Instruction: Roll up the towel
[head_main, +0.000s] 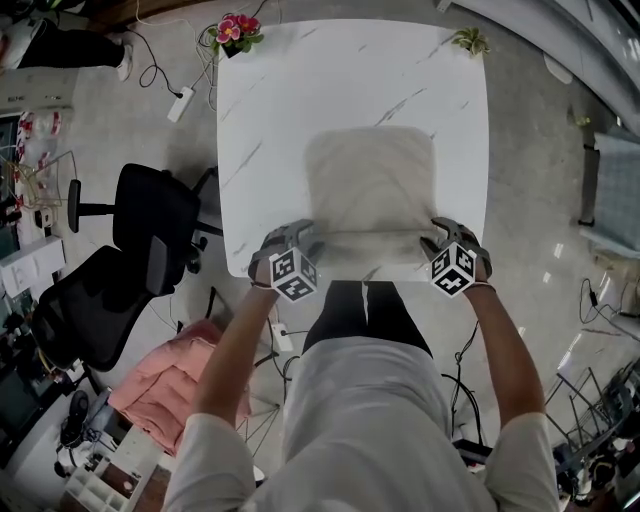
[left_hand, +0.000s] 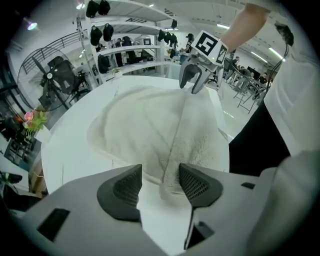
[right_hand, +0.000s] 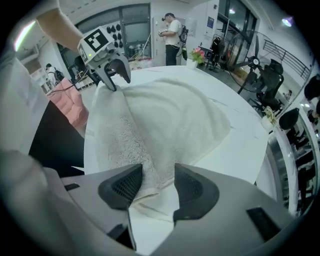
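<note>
A cream towel (head_main: 370, 185) lies on the white marble table (head_main: 260, 100), its near edge folded over into a thick band along the table's front edge. My left gripper (head_main: 300, 238) stands at the band's left end and my right gripper (head_main: 441, 230) at its right end, both pointing steeply down. In the left gripper view the jaws (left_hand: 160, 182) stand open with the towel's corner (left_hand: 170, 172) loose between them. In the right gripper view the jaws (right_hand: 157, 187) are open too, astride the folded edge (right_hand: 150, 172). Each view shows the other gripper (left_hand: 192, 82) (right_hand: 114, 75) at the far end.
A pink potted flower (head_main: 237, 32) sits at the table's far left corner and a small green plant (head_main: 470, 40) at the far right. Two black office chairs (head_main: 150, 215) and a pink cushion (head_main: 180, 375) stand on the floor to the left.
</note>
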